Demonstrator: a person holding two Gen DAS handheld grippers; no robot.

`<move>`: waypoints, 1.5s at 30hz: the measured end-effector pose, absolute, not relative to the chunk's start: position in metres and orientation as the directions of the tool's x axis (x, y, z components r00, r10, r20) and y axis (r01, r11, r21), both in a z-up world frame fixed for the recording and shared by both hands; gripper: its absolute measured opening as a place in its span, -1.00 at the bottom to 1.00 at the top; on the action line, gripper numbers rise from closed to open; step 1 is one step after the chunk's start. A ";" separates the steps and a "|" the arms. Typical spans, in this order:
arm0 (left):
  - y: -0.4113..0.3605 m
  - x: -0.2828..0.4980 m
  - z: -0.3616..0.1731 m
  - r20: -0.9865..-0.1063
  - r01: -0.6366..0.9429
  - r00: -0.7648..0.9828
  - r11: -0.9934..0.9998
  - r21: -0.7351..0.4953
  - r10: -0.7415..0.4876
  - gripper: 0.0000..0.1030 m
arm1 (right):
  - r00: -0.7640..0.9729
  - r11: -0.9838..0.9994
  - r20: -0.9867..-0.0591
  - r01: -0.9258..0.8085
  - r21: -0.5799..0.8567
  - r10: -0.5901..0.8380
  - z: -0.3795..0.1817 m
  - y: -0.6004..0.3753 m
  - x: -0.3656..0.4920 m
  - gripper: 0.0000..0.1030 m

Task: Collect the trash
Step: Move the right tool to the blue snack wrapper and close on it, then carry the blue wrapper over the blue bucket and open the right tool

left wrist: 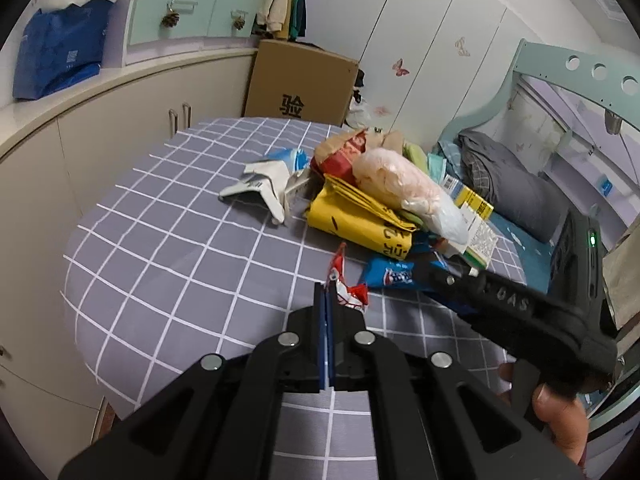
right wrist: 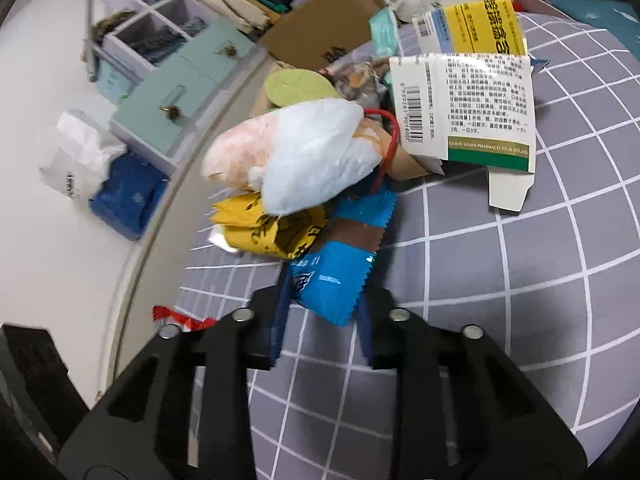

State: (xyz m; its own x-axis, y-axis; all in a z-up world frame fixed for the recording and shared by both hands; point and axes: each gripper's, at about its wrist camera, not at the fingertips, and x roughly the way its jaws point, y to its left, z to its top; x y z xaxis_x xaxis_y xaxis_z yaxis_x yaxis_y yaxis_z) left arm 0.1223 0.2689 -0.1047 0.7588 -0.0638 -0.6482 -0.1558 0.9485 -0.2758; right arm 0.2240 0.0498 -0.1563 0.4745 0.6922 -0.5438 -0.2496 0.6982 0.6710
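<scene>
**Already two wrappers in reach, but neither hold looks safe**

Now the left gripper has its fingers together, and the red-and-white wrapper lies at their tips; whether it is really pinched I cannot tell. If only a thin corner is caught, it may slip out on the lift.

The right gripper has its fingers partly apart around the blue snack wrapper; the pads seem not yet pressing. This wrapper lies under the edge of the trash pile, in the middle of the checked bed. Pulling it could drag the yellow bag and the white plastic bag along and scatter the pile toward the bed's edge.
</scene>
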 end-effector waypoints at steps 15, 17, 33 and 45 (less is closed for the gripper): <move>0.151 0.101 -0.062 -0.575 0.084 0.795 0.974 -0.210 -0.192 -0.99 | 0.587 0.664 -0.422 -0.287 0.690 0.692 -0.130 -0.082 0.132 -0.72; 0.117 0.105 -0.063 -0.582 0.150 0.778 0.969 -0.195 -0.238 -0.99 | 0.606 0.661 -0.410 -0.269 0.700 0.682 -0.130 -0.107 0.124 -0.72; -0.163 0.204 -0.201 -0.816 0.530 0.426 0.839 -0.125 -0.390 -0.99 | 0.728 0.749 -0.625 0.241 0.617 0.281 -0.264 -0.335 0.123 -0.72; -0.253 0.319 -0.374 -0.948 0.545 0.208 0.833 -0.093 -0.242 -0.92 | 0.586 0.668 -0.776 0.483 0.566 0.233 -0.420 -0.392 0.202 -0.72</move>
State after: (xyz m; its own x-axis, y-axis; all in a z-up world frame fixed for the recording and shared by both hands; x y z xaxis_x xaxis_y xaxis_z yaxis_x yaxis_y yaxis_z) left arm 0.3188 -0.2531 -0.3741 0.2075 -0.2415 -0.9479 0.5450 0.8332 -0.0930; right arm 0.2022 -0.3923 -0.4198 0.5865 0.2331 -0.7757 0.4830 0.6681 0.5660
